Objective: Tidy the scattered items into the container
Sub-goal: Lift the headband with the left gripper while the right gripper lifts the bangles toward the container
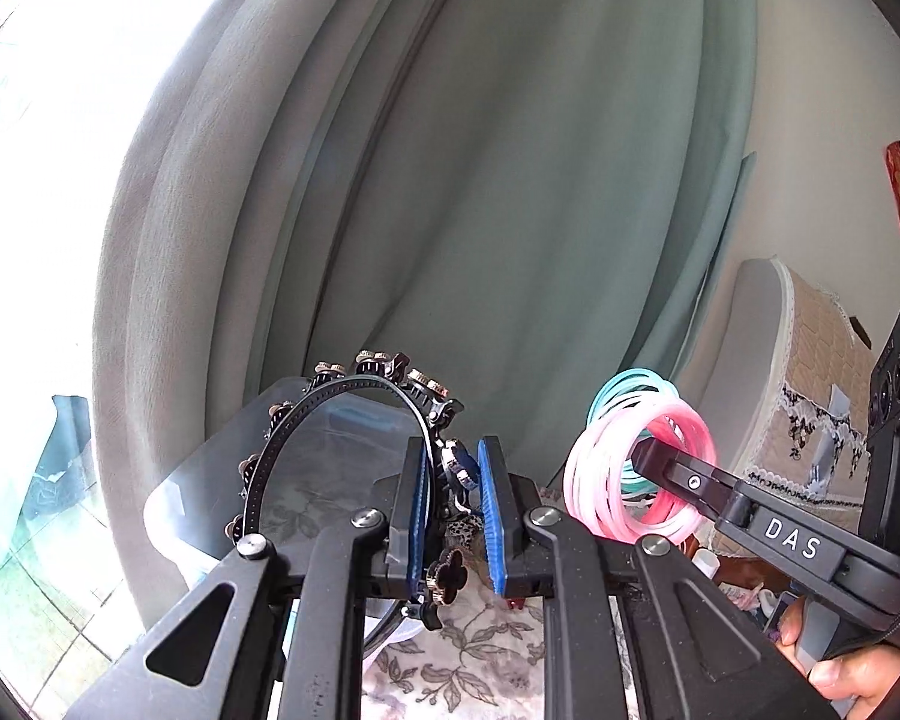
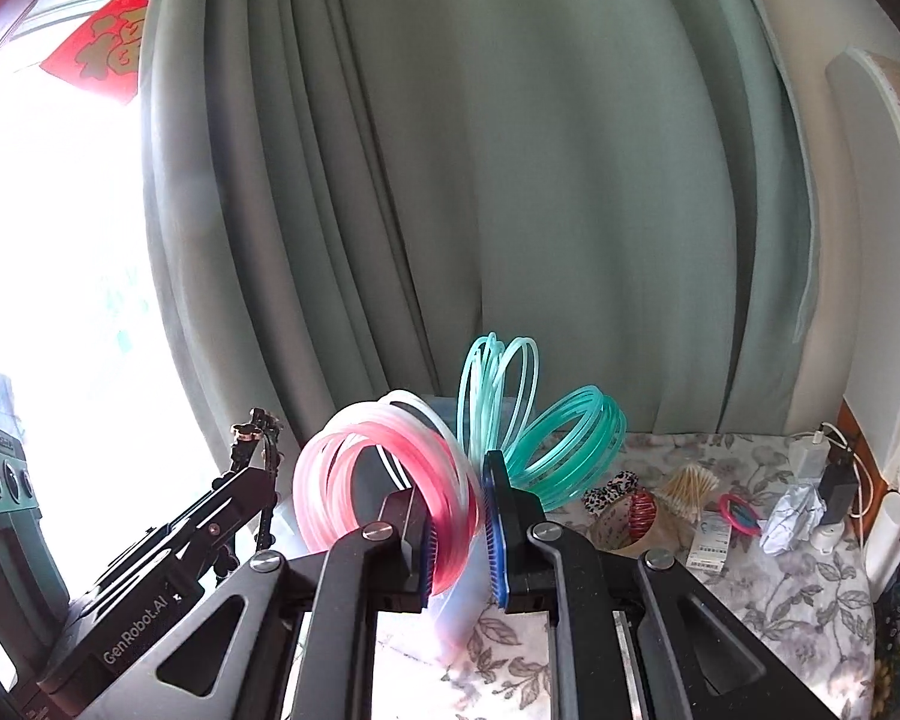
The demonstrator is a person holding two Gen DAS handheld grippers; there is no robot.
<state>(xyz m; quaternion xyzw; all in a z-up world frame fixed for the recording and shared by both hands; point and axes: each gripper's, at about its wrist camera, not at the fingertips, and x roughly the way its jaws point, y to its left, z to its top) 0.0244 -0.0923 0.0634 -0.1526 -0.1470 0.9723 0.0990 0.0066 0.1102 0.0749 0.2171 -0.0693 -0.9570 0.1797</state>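
My left gripper is shut on a black headband studded with small flowers, pinched between the blue pads and held upright. Behind it stands a clear plastic container on the floral cloth. My right gripper is shut on a bundle of thin rings, pink on the left and teal on the right, fanning up above the fingers. In the left wrist view that bundle hangs on the right gripper's tip. A clear container wall shows just under the right gripper.
A grey-green curtain hangs close behind, with a bright window at the left. On the floral tablecloth at the right are a cup with a leopard scrunchie and red clip, cotton swabs, crumpled paper, chargers and a white bottle.
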